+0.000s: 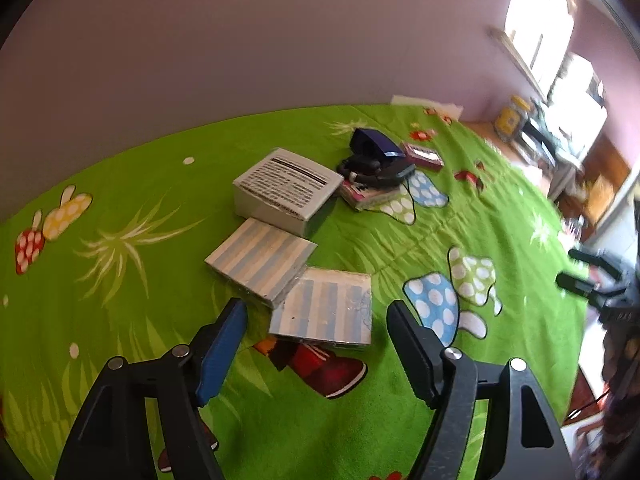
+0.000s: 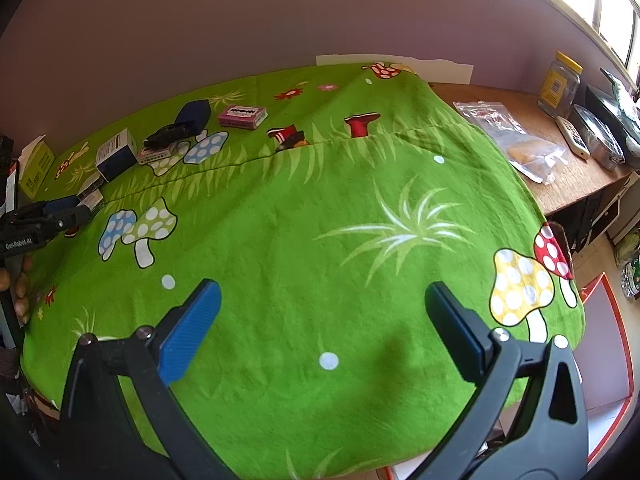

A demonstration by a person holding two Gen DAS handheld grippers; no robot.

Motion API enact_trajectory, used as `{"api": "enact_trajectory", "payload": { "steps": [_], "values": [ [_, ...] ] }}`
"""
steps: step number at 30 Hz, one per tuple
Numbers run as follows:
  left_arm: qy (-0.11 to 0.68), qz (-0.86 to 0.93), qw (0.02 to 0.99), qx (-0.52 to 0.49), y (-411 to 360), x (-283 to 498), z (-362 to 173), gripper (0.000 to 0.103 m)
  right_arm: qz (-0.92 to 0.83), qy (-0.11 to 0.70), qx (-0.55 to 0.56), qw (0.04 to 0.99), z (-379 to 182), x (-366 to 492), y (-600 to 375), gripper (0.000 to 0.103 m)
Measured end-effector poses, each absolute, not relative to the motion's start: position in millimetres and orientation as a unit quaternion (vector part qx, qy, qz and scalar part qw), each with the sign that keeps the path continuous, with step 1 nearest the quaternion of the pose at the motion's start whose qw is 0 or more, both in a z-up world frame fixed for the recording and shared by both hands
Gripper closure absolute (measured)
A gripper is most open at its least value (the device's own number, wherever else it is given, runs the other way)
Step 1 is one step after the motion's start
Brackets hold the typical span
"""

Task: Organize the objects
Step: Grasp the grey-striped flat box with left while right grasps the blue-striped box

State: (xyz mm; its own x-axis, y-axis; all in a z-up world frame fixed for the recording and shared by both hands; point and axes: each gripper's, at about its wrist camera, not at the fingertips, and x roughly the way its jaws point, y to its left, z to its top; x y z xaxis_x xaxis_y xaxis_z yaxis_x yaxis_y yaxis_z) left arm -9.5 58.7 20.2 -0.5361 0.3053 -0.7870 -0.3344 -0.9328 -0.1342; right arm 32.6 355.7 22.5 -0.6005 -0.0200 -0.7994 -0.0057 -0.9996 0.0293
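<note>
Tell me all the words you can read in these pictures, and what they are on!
"GenRobot.AI": on the side of the left gripper, seen from the right wrist.
White box: black printed lines, too blurred to read.
Pink box: dark label, too blurred.
Yellow-green box: print too small.
Jar: yellow label, unreadable.

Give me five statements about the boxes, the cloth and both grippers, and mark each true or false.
1. The left gripper is clamped on a striped box. False: its jaws stand open, with the nearer striped box lying just beyond them.
2. The two striped boxes touch at a corner. True; the other striped box is farther away.
3. The right gripper holds nothing. True.
4. The cloth is plain blue. False: green, with mushrooms.
5. The grey printed box sits on top of a striped box. False: it rests on the cloth behind them.
</note>
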Motion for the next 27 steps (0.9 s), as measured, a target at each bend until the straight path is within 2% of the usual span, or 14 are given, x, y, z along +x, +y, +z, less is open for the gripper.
{"api": "enact_trajectory", "payload": {
  "steps": [3,5,6,12,18,27],
  "values": [
    [0.041,0.878,0.186,-0.44,66.7,-8.9,18.9,0.034,-0.894,-0.012,0.448,0.007,22.4,31.3,351.0,0.0],
    [0.048,0.879,0.188,-0.436,68.3,-8.9,19.1,0.043,-0.894,-0.01,0.448,0.01,23.4,30.3,346.9,0.0],
    [0.051,0.879,0.187,-0.435,67.8,-9.1,19.8,0.052,-0.894,-0.009,0.448,0.011,24.1,29.8,344.8,0.0],
    [0.047,0.874,0.211,-0.435,61.9,-2.5,21.9,0.052,-0.897,0.008,0.44,0.028,33.9,26.7,322.9,0.0],
    [0.007,0.867,0.247,-0.432,44.6,10.7,30.6,0.052,-0.898,0.03,0.437,0.046,39.7,19.1,292.1,0.0],
    [-0.027,0.886,0.213,-0.41,6.8,6.3,43.6,0.052,-0.891,0.073,0.441,0.08,37.4,1.5,212.4,0.0]
  ]
}}
